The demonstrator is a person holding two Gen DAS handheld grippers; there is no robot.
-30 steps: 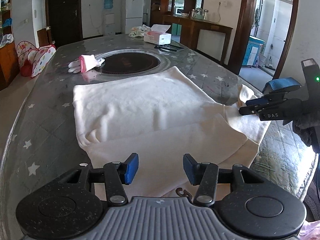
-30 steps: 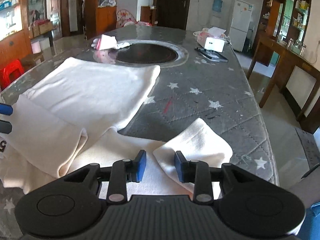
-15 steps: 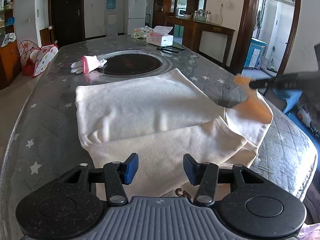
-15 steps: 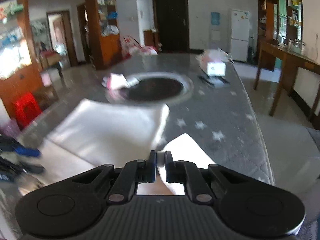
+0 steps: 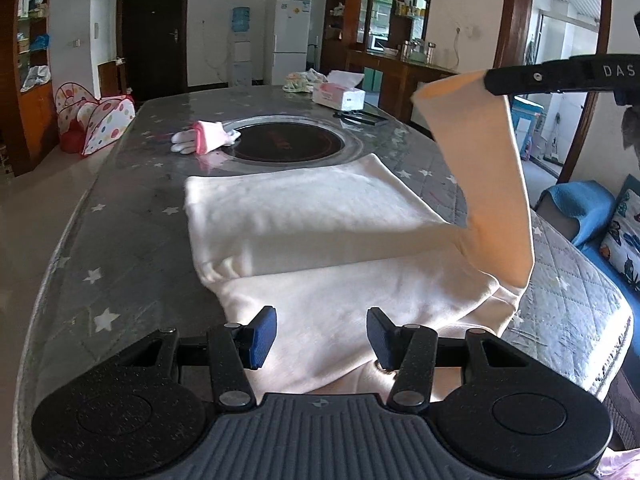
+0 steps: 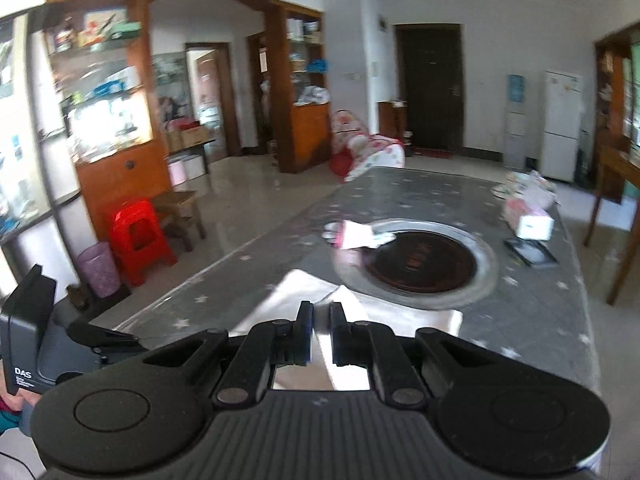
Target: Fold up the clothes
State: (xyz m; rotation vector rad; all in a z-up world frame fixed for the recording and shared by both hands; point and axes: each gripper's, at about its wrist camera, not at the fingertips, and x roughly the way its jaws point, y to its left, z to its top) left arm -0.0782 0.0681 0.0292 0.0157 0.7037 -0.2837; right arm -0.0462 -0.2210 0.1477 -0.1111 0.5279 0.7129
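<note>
A cream garment lies partly folded on the grey star-patterned table. My right gripper is shut on the garment's sleeve and holds it high above the table's right side; the sleeve hangs down from the jaws. In the left wrist view the right gripper enters from the upper right. My left gripper is open and empty, just above the garment's near edge. In the right wrist view the garment shows beyond the shut jaws.
A round dark hotplate is set in the table's middle. Pink and white gloves lie at its left. A tissue box and a dark tablet sit at the far right. The table's right edge borders a blue seat.
My right gripper closed on the sleeve and lifted it off the table's right side, up and towards the garment's body. My left gripper stayed open in place.
</note>
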